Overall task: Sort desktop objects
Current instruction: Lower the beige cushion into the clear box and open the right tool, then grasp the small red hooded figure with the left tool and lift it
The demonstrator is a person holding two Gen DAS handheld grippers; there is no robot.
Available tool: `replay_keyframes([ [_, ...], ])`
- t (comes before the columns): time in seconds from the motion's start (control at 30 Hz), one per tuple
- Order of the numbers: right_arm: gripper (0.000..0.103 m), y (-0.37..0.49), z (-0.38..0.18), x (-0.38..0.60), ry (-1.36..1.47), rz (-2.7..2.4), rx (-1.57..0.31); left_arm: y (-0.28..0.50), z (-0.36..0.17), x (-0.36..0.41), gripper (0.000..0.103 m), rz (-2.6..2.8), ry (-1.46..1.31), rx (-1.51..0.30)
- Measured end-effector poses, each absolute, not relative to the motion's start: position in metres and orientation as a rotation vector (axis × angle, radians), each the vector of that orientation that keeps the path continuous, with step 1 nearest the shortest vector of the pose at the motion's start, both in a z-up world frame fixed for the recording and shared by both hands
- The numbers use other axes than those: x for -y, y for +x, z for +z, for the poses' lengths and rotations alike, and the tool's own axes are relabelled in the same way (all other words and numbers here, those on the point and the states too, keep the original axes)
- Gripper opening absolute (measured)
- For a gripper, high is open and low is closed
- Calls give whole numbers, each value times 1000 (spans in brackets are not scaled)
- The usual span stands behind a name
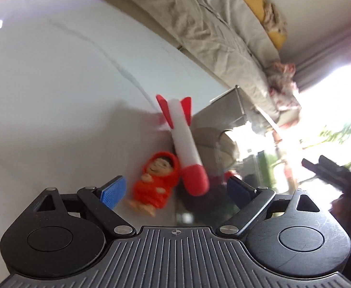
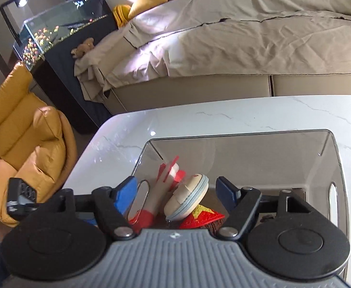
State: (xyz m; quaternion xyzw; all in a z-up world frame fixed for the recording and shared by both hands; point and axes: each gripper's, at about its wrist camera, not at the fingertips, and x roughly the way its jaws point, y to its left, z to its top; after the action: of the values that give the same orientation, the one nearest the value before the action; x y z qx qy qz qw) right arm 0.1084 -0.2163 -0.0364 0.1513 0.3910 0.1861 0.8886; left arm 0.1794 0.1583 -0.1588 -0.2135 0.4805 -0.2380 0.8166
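Observation:
A white toy rocket (image 1: 185,144) with red fins and a red nose leans tilted at the left wall of a clear plastic bin (image 1: 225,110); whether it is inside I cannot tell. An orange-hooded figurine (image 1: 155,183) lies on the white table beside it, between the blue pads of my open left gripper (image 1: 176,192), untouched. My right gripper (image 2: 176,192) hangs open over the bin (image 2: 329,158). Below its fingers lie a round cream pouch (image 2: 187,196), a red piece with a yellow star (image 2: 203,214) and the rocket (image 2: 165,180).
The white marble table (image 2: 223,112) ends at a rounded corner on the left. Past it stand a bed (image 2: 247,36), a yellow armchair (image 2: 31,148) and a fish tank (image 2: 55,28). The right gripper's dark body (image 1: 331,172) shows at the right edge.

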Motion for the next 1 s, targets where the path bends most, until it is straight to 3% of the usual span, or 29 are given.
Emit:
replay_keyframes([
  [0.1, 76, 87, -36, 242, 407, 382, -817, 180, -147, -125, 94, -548, -40, -954],
  [0.2, 81, 72, -38, 260, 507, 403, -822, 178, -146, -92, 94, -588, 203, -990],
  [0.37, 82, 53, -46, 269, 580, 419, -802, 179, -160, -45, 94, -545, 471, -1069],
  [0.47, 83, 50, -55, 274, 644, 427, -802, 183, -168, -28, 94, -534, 539, -1096],
  [0.57, 86, 48, -64, 280, 683, 425, -810, 184, -182, -17, 87, -521, 612, -1114],
  [0.7, 86, 46, -69, 287, 698, 428, -816, 185, -191, -15, 87, -512, 620, -1145],
  [0.8, 87, 46, -70, 292, 700, 434, -804, 189, -184, -23, 58, -498, 536, -1174],
  [1.0, 88, 35, -76, 301, 750, 433, -784, 187, -158, -45, 54, -405, 444, -1204],
])
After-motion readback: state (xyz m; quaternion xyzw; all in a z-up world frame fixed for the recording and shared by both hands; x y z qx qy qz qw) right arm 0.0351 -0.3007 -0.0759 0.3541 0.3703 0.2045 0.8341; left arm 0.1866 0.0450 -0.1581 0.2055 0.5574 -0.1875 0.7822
